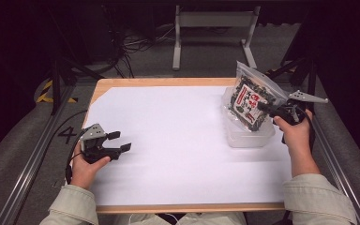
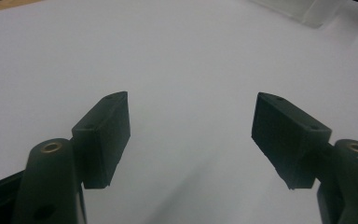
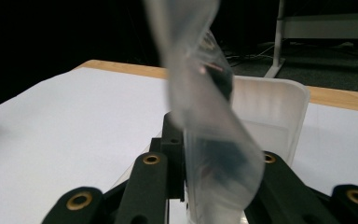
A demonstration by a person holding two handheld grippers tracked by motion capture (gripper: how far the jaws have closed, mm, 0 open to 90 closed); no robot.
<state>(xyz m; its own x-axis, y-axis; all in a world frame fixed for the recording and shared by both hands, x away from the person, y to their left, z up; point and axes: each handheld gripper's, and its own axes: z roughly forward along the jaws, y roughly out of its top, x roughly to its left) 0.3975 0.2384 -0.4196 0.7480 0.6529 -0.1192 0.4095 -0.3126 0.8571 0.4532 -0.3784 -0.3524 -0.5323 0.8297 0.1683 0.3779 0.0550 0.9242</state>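
Right gripper [image 1: 265, 107] clamped on the bag [image 1: 253, 98]; its edge is pinched between the jaws, bag tilted above the tub [image 1: 251, 136]. Left gripper [image 1: 119, 141] wide open, empty, well apart.

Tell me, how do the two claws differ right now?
The left claw is open and holds nothing; the right claw is shut on the snack bag. The left sits low over the white sheet; the right is raised above the clear tub. Both are black and hand-held.
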